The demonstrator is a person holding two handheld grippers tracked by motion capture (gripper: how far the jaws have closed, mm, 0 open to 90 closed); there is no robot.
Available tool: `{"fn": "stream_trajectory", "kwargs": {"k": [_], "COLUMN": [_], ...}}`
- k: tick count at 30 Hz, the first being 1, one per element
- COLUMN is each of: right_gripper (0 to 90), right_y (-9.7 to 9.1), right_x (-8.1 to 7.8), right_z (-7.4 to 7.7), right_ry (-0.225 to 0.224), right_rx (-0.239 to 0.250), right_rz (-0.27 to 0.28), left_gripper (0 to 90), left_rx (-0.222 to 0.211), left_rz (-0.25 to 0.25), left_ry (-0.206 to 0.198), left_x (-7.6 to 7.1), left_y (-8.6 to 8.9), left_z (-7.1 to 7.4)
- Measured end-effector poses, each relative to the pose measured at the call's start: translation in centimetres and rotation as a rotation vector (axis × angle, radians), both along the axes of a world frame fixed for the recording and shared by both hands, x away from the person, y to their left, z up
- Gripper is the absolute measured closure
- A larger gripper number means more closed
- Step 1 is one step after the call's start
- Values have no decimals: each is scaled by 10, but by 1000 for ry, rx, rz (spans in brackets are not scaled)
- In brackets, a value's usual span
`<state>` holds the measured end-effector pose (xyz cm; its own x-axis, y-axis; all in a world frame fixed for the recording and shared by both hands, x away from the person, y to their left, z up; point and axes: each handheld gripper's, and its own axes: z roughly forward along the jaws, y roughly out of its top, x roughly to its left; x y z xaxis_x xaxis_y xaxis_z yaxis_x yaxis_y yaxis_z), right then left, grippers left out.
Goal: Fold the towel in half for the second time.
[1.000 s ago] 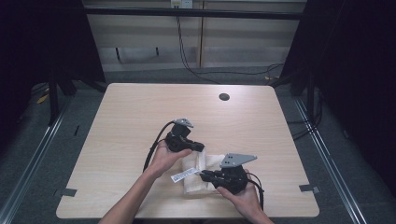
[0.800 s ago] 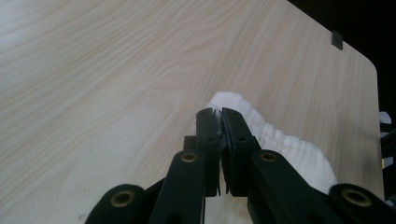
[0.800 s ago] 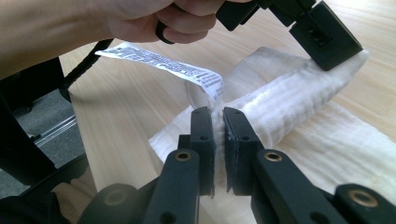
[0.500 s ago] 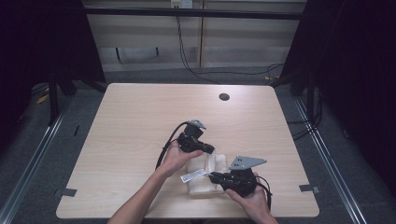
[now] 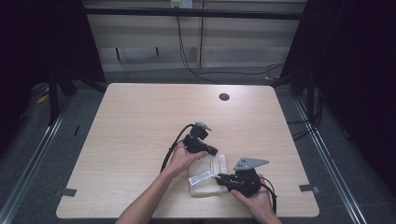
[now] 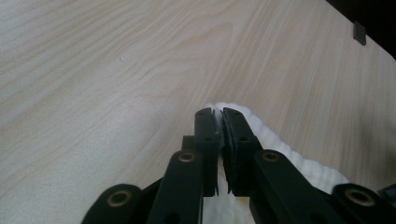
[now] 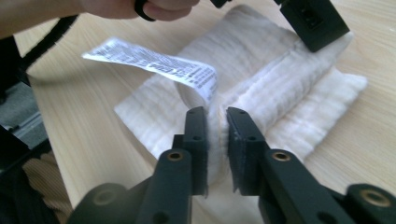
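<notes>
Surroundings: round hole [image 5: 224,97] noted far up the table [image 5: 140,121], well apart; nothing obstructing | Towel [image 5: 205,175]: folded, at near edge, long axis across the table, label [image 5: 201,177] curling up | Left gripper [image 5: 212,152]: jaws clamped on towel edge, just eased | Right gripper [image 5: 219,178]: pinching a fold, jaws just eased.

White towel [image 5: 205,175] — folded, tagged.

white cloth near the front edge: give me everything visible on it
The white cloth is a ribbed, soft-looking textile, folded into a thick pad lying flat on the table near its front edge. A printed label curls up from it. The left gripper pinches its far edge; the right gripper has a fold between its jaws.
</notes>
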<state>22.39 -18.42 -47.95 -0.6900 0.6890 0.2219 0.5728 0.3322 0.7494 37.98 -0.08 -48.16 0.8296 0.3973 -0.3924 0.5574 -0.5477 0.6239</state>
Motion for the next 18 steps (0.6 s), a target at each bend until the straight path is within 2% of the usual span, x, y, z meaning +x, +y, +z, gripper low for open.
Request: {"fn": "stream_trajectory", "kwargs": {"k": [3,5,6,8,10,12,14,15,18], "right_gripper": [727,666,638,577,534,492,441,418,378], "right_y": [-2,-6,-8,-12,-18,-23,-27,-29,-33], "right_x": [-2,-3,-3,-3,-4,-6,-7,-7,-7], "right_z": [0,-1,-1,-1,-1,-1,-2,-2,-1], "right_ry": [-5,3,6,1,7,10,9,5,4], "right_rx": [-32,-26,-30,-35,-29,-33,-35,-31,-12], "right_rz": [-5,-29,-37,-56,-74,-89,-105,-115,-147], "left_gripper": [836,818,806,772,760,731,694,674,615], "left_rx": [-7,-9,-18,-40,-38,-32,-52,-55,-79], "left_rz": [-1,-15,-8,-27,-40,-25,-22,-36,-27], "left_ry": [0,3,7,15,0,-4,-4,-9,-28], "left_x": [0,1,1,2,1,0,0,0,-3], "left_y": [0,-2,-3,-4,-6,-8,-9,-8,-8], "left_z": [0,0,0,0,1,1,1,2,5]}}
